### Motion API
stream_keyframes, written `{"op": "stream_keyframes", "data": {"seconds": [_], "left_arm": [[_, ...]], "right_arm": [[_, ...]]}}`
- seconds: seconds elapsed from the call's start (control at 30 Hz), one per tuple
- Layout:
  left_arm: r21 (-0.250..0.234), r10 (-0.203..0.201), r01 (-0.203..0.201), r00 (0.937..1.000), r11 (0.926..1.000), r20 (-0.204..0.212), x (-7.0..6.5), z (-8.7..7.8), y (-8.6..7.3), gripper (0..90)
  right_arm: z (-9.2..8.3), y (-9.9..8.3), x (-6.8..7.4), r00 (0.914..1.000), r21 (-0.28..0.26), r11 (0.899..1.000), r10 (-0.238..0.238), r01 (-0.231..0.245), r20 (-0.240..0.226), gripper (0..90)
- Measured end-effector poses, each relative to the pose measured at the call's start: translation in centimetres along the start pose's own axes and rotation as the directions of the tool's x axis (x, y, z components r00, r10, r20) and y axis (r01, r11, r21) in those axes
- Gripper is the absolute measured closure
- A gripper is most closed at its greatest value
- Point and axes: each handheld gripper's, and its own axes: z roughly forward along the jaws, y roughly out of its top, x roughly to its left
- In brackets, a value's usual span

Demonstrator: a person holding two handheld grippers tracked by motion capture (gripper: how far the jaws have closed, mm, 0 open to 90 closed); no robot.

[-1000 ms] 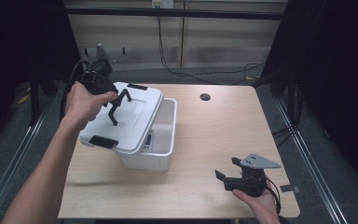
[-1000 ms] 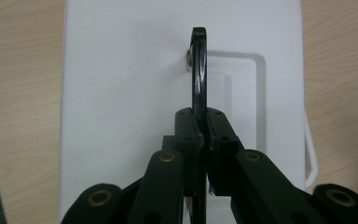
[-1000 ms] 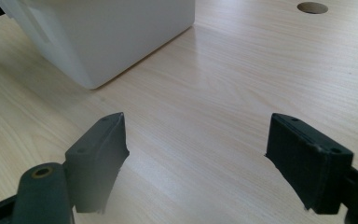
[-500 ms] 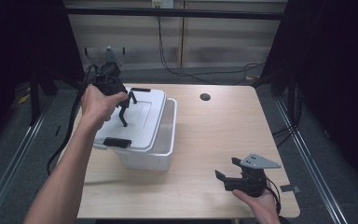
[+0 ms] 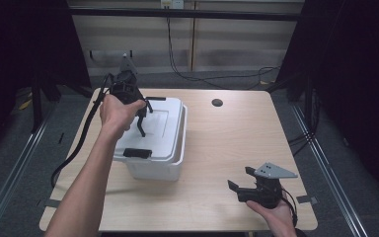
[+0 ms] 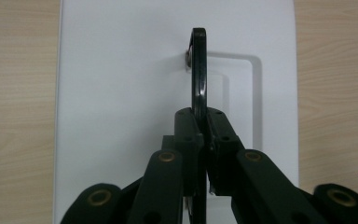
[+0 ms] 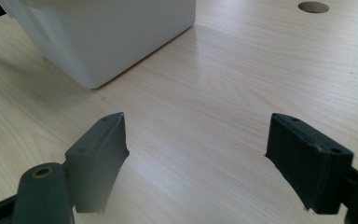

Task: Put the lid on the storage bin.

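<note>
A pale wood-grain desk [image 5: 227, 143] with rounded corners fills the middle of the high view. A small dark round hole [image 5: 217, 102] sits in its top near the far edge, upper centre of the frame. A white rectangular plastic box [image 5: 160, 167] stands directly on the desk at centre left. In the right gripper view the box's corner [image 7: 102, 32] occupies the upper left, the hole [image 7: 313, 7] the upper right.
</note>
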Motion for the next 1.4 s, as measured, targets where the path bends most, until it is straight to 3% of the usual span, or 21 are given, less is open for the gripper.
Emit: {"op": "stream_keyframes", "data": {"seconds": [0.13,0.53,0.7,1.4], "left_arm": [[0.010,0.010,-0.010,0.9999,0.9999,0.005,-0.3,0.3,0.0,84.6],[0.013,-0.013,0.013,0.9998,0.9998,0.018,-1.3,1.7,0.0,84.8],[0.017,-0.021,0.021,0.9998,0.9996,0.002,-1.4,2.0,0.0,84.7],[-0.001,-0.092,0.092,0.9957,0.9957,-0.003,-1.3,2.6,-0.1,83.7]], "right_arm": [[0.0,0.0,0.0,1.0000,0.001,1.000,-0.001,0.001,0.000,19.5],[0.0,0.0,0.0,1.0000,0.003,1.000,-0.001,0.001,0.000,19.5],[0.1,0.0,0.0,1.0000,0.006,1.000,-0.002,0.002,-0.001,19.6],[0.0,0.0,0.0,1.0000,0.006,1.000,-0.003,0.003,-0.002,19.5]]}}
